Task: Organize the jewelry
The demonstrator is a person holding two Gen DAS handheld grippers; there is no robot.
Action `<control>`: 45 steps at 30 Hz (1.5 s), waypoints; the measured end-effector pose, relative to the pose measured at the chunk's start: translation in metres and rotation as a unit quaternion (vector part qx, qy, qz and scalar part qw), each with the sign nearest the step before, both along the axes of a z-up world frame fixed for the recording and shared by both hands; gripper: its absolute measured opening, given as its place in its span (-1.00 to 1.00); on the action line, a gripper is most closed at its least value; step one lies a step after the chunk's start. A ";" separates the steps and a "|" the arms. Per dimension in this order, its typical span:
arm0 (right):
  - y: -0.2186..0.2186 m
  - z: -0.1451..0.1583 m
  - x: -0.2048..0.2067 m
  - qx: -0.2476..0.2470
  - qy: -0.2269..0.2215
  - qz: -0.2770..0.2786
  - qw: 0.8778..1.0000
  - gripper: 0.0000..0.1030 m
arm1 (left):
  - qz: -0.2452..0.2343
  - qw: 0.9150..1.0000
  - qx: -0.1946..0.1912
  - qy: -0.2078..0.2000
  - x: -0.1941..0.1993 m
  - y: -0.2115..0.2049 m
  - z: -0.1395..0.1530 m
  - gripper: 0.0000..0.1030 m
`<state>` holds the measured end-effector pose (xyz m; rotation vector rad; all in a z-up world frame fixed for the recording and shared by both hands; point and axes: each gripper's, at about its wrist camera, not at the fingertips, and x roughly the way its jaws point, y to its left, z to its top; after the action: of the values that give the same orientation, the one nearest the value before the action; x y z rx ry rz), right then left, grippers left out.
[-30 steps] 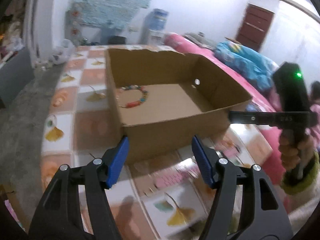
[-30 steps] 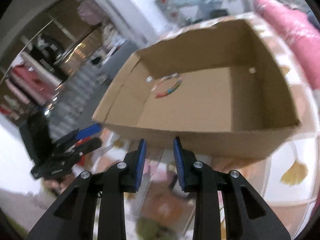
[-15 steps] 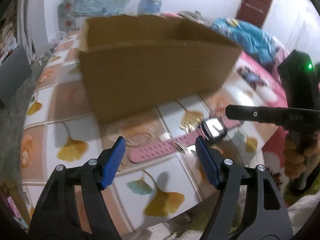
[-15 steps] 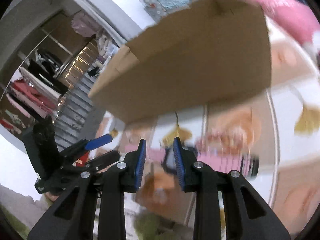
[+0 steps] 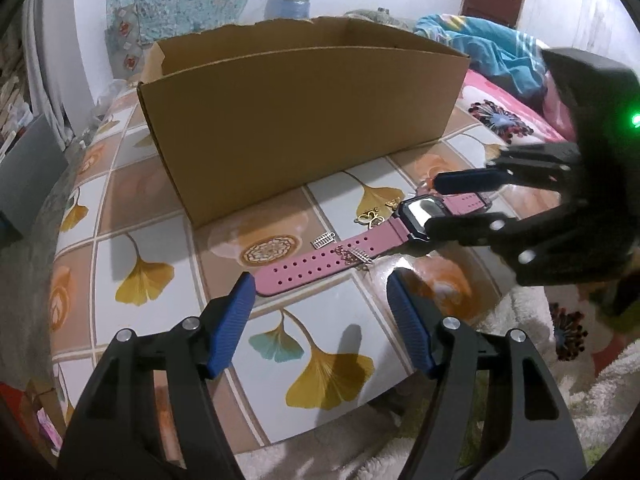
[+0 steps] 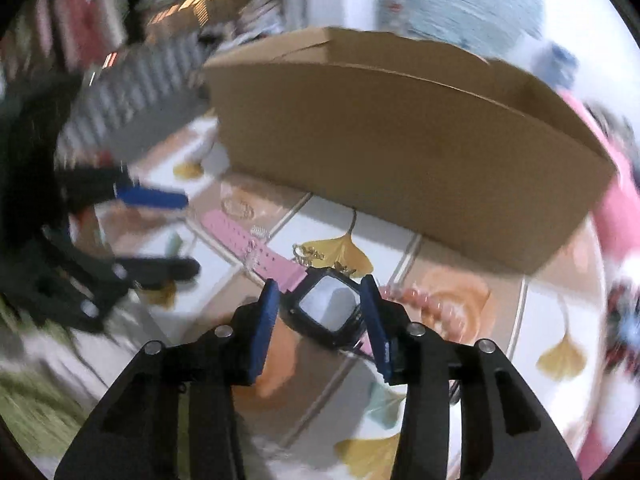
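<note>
Watch [image 5: 416, 216] lay on table [image 5: 132, 200], in front of cardboard box [image 5: 304, 120], strap toward 8 o'clock. Small charms [image 5: 374, 216] sat between them. Right gripper [image 6: 320, 304] straddled the watch face; left gripper [image 5: 320, 300] sat at 6 o'clock.

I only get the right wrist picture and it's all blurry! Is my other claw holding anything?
Observer: No. The left claw is open and holds nothing. The loose end of the pink watch lies on the table just ahead of it.
Operator: What are the shiny bits by the strap?
Observer: A small silver chain piece lies across the strap, and a little silver charm sits on the table beside it.
Operator: Is my right claw lined up?
Observer: From the left side, the right claw has one finger on each side of the watch's face. I cannot tell if they touch it.
</note>
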<state>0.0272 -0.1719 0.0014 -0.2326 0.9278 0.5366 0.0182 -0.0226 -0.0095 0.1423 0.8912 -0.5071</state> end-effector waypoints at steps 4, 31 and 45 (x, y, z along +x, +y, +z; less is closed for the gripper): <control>0.007 -0.008 0.003 -0.055 -0.003 0.054 0.997 -0.01 | -0.010 1.000 -0.007 -0.010 -0.007 0.000 0.000 0.26; -0.040 0.015 0.078 0.062 0.244 0.063 0.966 -0.63 | -0.021 0.998 -0.048 -0.030 -0.006 -0.003 0.002 0.12; -0.025 0.007 0.080 0.042 0.232 0.089 0.968 -0.58 | -0.100 0.987 0.064 -0.110 0.007 -0.052 -0.005 -0.15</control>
<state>0.1076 -0.1974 0.0083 -0.1150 1.3434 0.8156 0.0250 -0.0747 -0.0147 0.4008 0.6963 -0.6084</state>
